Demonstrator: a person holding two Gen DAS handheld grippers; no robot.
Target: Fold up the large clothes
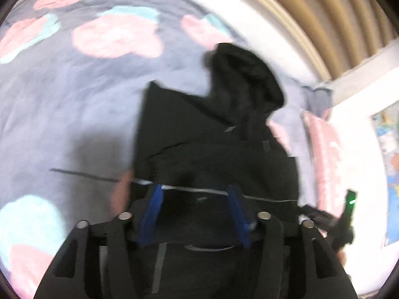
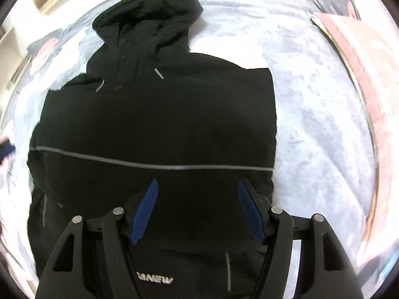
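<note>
The jacket (image 2: 154, 124) lies spread on the bed (image 2: 311, 124), hood (image 2: 149, 17) at the far end and hem nearest the cameras. The right gripper (image 2: 197, 206) hangs over its lower half. The left gripper (image 1: 194, 209) hangs over its near edge. A pillow (image 2: 356, 74) lies on the bed, right of the jacket.

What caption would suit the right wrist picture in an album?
Open right gripper poised over a black hooded jacket laid flat on a pale bedspread.
</note>
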